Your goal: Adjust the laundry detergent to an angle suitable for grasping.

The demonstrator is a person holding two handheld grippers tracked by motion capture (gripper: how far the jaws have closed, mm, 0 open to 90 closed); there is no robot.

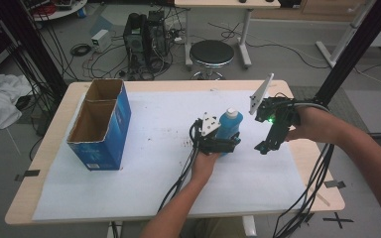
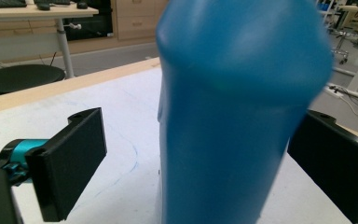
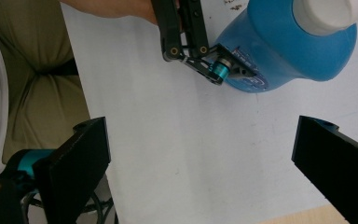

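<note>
High view shows the bottle (image 1: 229, 125), blue with a white cap, standing upright on the white sheet (image 1: 144, 163) that covers the counter (image 1: 307, 163), a little right of the middle. The left hand-held gripper (image 1: 226, 140) is at its base, its jaws set on either side of the bottle. From the left gripper view the bottle (image 2: 233, 121) stands between the two black jaws; the left jaw is clearly off its side with sheet showing in the gap, and the right jaw sits at the bottle's edge, where contact cannot be told. So this hand-held gripper is spread around the bottle, not clamped on it.

Right gripper view looks down on the bottle (image 3: 289, 46) and its cap (image 3: 331, 14) from above, with the left hand-held gripper (image 3: 214, 65) beside the bottle's lower part. The right hand-held gripper (image 3: 200, 158) has its jaws wide apart with nothing between them but bare sheet, so it is released. In the high view it (image 1: 264, 145) hangs just right of the bottle, apart from it, tilted downward, a green light glowing on its body.

Farther out, a blue cardboard box (image 1: 100, 124) with its top open stands near the counter's left side, well apart from the bottle. Beyond the far edge a round black stool (image 1: 211, 53) and a computer tower (image 1: 144, 37) stand on the floor
</note>
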